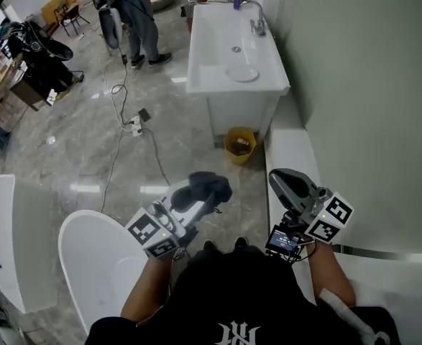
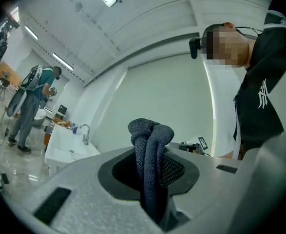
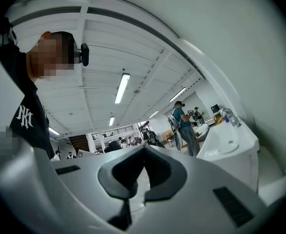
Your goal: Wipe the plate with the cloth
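Two grippers, one cloth, one plate. The left gripper [image 1: 193, 213] sat at lower centre of the head view, its jaws clamped on the dark cloth [image 1: 208, 186]. The left gripper view showed what the head view could not: the cloth stood up in a folded bunch from between the jaws, pinched at its lower part. The right gripper [image 1: 281, 180], to the right of it, had its jaws pressed together on nothing, as the right gripper view made plain.

The plate [image 1: 243, 72] lay in the single white sink [image 1: 211, 42] at upper centre, well apart from both grippers, with one tap [image 1: 257, 21] near the sink's top edge.

Only the head view showed the floor — one yellow bin [image 1: 240, 145] just below the sink, a cable [image 1: 117, 157] trailing past a power strip [image 1: 136, 126], and a white tub [image 1: 95, 264] at lower left. One person [image 1: 137, 20] stood at upper left. The right gripper view alone showed ceiling light strips [image 3: 122, 87].
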`<control>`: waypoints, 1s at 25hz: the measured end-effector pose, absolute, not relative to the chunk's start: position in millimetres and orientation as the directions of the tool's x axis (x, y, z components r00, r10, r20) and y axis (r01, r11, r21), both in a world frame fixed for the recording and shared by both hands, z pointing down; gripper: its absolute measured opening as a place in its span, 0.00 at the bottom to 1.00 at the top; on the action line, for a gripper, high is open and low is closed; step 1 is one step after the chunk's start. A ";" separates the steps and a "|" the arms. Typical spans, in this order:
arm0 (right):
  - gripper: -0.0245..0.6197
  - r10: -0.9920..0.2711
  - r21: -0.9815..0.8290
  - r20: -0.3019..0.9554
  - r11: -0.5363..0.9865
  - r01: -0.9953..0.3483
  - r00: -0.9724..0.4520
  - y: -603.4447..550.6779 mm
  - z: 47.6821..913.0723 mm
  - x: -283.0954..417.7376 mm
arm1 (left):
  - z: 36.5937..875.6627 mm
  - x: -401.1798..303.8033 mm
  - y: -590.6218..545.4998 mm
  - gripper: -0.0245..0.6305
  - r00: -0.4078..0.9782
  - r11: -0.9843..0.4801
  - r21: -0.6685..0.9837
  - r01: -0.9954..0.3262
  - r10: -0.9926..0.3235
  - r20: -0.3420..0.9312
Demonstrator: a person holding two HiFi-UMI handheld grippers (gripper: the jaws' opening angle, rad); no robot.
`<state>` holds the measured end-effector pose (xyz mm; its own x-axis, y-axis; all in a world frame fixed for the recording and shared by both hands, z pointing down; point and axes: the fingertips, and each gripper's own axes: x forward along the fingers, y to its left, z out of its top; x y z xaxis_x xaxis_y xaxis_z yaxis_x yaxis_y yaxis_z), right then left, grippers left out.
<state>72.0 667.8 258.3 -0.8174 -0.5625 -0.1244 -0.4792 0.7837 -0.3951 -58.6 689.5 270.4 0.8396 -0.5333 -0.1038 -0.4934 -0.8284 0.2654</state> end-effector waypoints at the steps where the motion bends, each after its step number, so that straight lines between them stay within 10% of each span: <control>1: 0.04 -0.564 -0.394 -0.122 0.783 -0.481 -0.817 667.7 260.7 75.5 | 272.9 -53.7 689.2 0.14 0.844 -0.832 0.264 -0.488 -0.527 -0.101; 25: 0.05 -0.675 -0.407 -0.089 0.696 -0.592 -0.732 494.8 305.7 165.6 | 333.4 -21.5 556.5 0.14 0.830 -0.782 0.328 -0.531 -0.558 0.012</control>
<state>165.6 494.8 305.7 -0.7325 -0.6749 -0.0893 -0.5918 0.6961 -0.4065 -21.5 556.5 333.4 0.8295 -0.5583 0.0122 -0.5309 -0.7816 0.3276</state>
